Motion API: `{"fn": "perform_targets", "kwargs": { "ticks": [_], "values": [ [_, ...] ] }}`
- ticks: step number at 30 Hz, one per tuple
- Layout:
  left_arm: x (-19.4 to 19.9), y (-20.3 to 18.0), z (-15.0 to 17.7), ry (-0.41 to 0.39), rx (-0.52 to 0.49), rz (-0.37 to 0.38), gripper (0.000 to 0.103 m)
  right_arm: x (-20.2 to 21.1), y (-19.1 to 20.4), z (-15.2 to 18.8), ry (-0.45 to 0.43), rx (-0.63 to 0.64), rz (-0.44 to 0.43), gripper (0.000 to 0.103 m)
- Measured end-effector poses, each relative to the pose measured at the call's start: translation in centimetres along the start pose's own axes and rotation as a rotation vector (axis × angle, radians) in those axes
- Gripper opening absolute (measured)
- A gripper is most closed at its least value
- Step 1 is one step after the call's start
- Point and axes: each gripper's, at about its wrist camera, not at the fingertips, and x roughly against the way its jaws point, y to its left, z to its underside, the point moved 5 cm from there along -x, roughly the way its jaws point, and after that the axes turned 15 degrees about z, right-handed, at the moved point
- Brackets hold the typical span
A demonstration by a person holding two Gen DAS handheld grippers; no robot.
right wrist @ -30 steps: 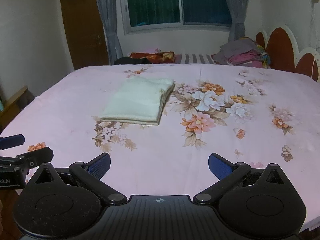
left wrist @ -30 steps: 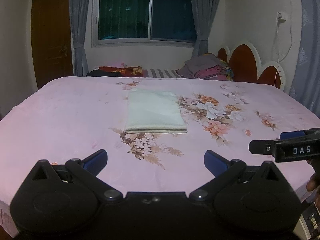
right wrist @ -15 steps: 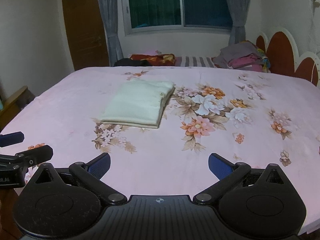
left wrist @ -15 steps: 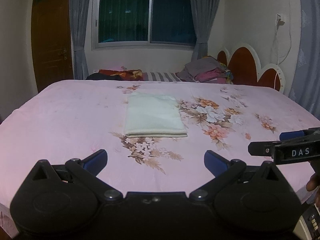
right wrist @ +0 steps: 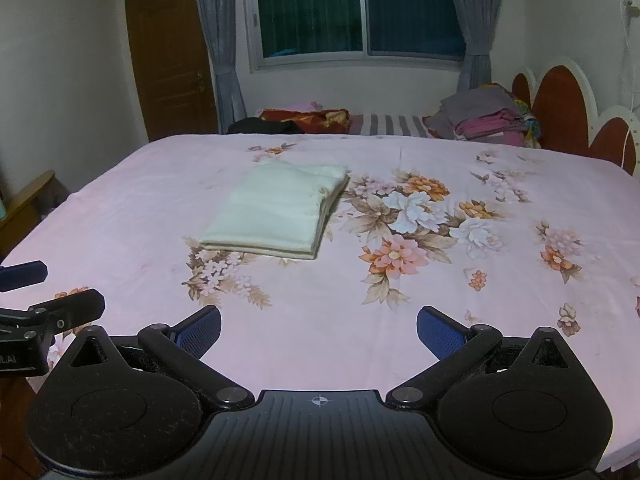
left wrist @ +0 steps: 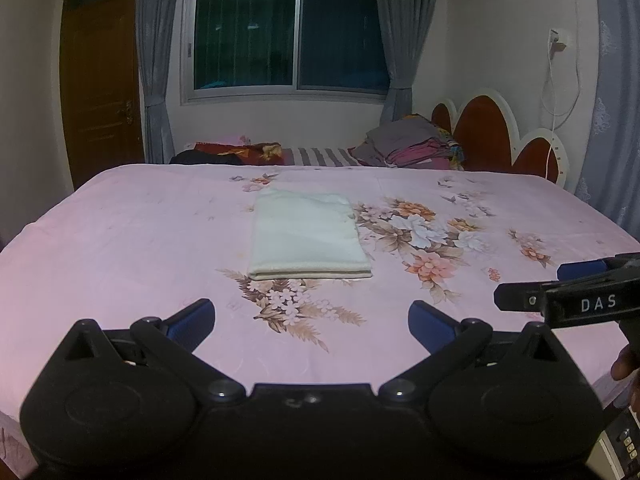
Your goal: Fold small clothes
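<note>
Overhead-lit bedroom — floral pink bedsheet (left wrist: 140, 232)

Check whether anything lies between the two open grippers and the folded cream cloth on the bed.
Nothing visible does. Between the left gripper, the right gripper and the folded cream cloth there is only flat floral bedsheet. The pile of clothes sits beyond the cloth, near the headboard.
</note>
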Motion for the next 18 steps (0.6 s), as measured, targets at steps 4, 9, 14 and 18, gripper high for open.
{"fn": "perform_targets", "kwargs": {
  "ticks": [4, 9, 14, 18],
  "values": [
    [-0.01, 0.06, -0.06, 0.000, 0.003, 0.006, 0.103, -0.02, 0.09, -0.13, -0.003, 0.005, 0.002, 0.103],
    [-0.01, -0.03, -0.05, -0.001, 0.004, 0.006, 0.103, -0.05, 0.13, -0.33, -0.005, 0.004, 0.004, 0.103],
    [-0.02, 0.07, -0.07, -0.001, 0.007, 0.004, 0.103, -0.05, 0.30, -0.38, -0.007, 0.011, 0.001, 0.103],
    [-0.07, 0.37, -0.23, -0.003, 0.010, 0.003, 0.103, -0.17, 0.49, -0.48, -0.007, 0.019, -0.002, 0.103]
  ]
}}
